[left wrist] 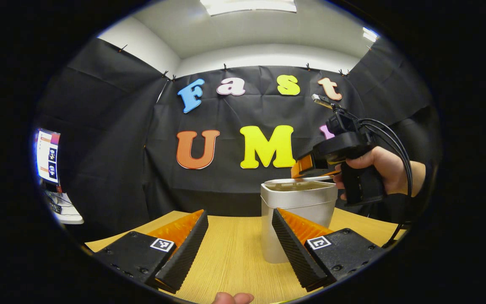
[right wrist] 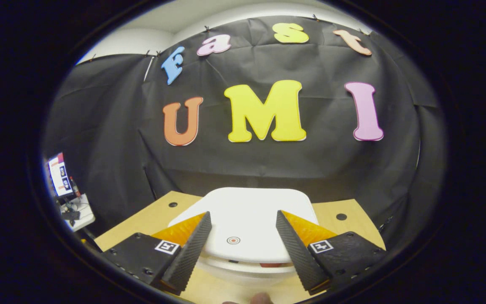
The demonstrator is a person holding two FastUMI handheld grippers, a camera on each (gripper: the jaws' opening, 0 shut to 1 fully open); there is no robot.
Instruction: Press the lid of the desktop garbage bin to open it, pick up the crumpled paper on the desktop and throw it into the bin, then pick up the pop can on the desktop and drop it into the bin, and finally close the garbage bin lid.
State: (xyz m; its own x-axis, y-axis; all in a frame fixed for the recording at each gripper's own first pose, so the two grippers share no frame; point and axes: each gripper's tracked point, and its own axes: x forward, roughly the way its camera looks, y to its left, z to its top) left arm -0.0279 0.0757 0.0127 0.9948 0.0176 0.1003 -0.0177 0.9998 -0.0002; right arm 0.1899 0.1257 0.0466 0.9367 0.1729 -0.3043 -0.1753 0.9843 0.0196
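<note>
Risk of tipping the garbage bin (left wrist: 298, 211) on the desktop (left wrist: 234, 253) if pressed off-centre; light, tall, likely to slide. Risk too of missing the round press mark (right wrist: 233, 240) on the lid (right wrist: 247, 219) and leaving it unlatched or ajar. Left gripper (left wrist: 239, 236): spread wide, holding nothing, low over the desktop with the bin just beyond its right finger. Right gripper (right wrist: 243, 240): also spread wide and empty, hovering over the lid, contact impossible to tell. Paper and can apparently already inside.
</note>
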